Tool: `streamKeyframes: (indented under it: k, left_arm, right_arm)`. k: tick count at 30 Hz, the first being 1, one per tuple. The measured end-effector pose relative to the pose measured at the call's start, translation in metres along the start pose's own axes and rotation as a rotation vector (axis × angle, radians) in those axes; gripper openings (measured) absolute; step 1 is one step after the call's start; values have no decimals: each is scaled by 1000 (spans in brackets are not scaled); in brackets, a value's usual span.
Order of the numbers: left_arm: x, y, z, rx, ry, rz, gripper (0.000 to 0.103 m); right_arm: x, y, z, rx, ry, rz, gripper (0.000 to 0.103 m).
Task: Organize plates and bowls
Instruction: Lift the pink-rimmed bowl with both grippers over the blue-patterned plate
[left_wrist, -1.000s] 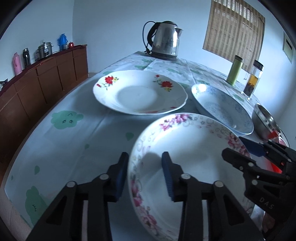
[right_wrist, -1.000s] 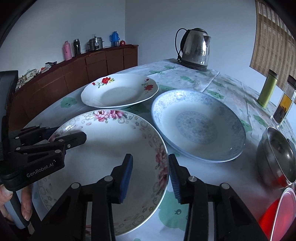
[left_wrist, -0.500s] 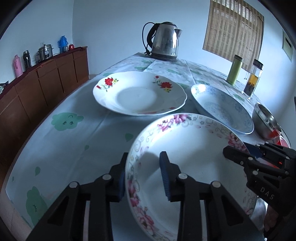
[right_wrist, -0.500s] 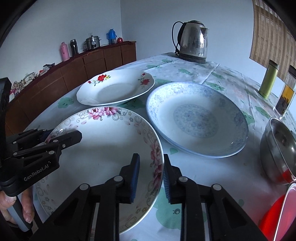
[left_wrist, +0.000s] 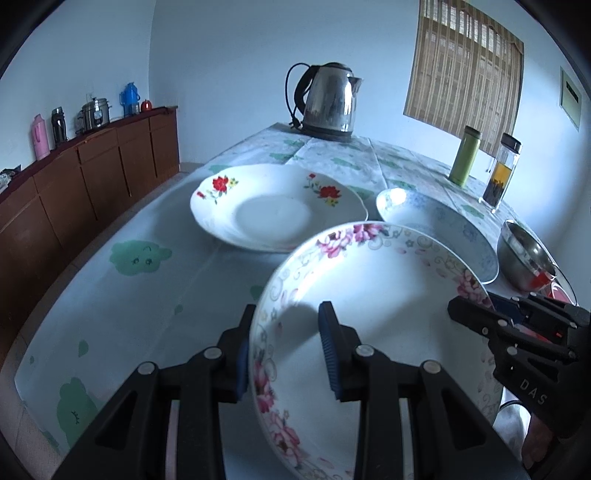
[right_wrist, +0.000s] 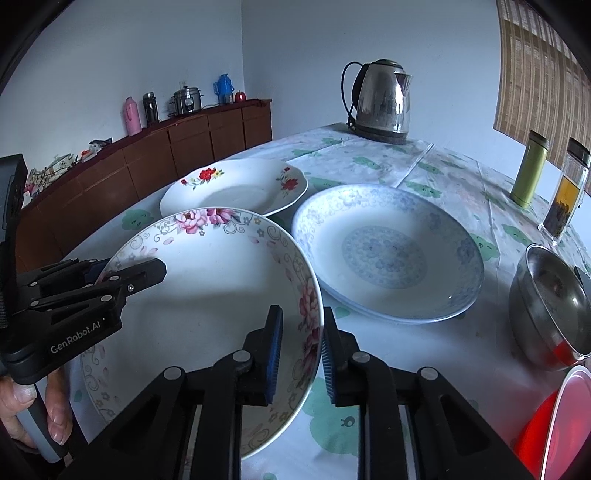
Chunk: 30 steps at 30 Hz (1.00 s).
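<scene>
A pink-flowered plate (left_wrist: 373, 306) (right_wrist: 207, 291) is held off the table between both grippers. My left gripper (left_wrist: 286, 328) is shut on its left rim. My right gripper (right_wrist: 301, 332) is shut on its right rim. A red-flowered white plate (left_wrist: 277, 206) (right_wrist: 236, 188) lies on the table beyond it. A blue-patterned plate (right_wrist: 388, 251) (left_wrist: 439, 229) lies to the right. A steel bowl (right_wrist: 550, 302) (left_wrist: 524, 258) sits at the right edge.
An electric kettle (left_wrist: 328, 99) stands at the table's far end. A green flask (right_wrist: 528, 166) and a glass jar (right_wrist: 565, 192) stand at the far right. A red-lidded container (right_wrist: 554, 424) is at the near right. A wooden sideboard (left_wrist: 85, 177) runs along the left wall.
Both grippers closed onto the pink-flowered plate's rims and lifted it; it now stands higher and overlaps the plates behind.
</scene>
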<state>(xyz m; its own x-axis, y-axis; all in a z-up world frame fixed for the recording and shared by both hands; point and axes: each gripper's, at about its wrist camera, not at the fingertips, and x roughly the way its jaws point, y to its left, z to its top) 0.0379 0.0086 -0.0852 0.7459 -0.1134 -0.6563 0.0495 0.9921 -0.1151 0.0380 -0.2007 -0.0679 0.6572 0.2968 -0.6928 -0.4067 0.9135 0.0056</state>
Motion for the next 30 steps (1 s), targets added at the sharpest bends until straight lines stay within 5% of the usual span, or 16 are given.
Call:
streamKeyframes:
  k: [30]
  left_arm:
    - [-4, -37, 57, 59, -122, -1, 31]
  right_arm:
    - [-24, -36, 32, 65, -82, -18, 21]
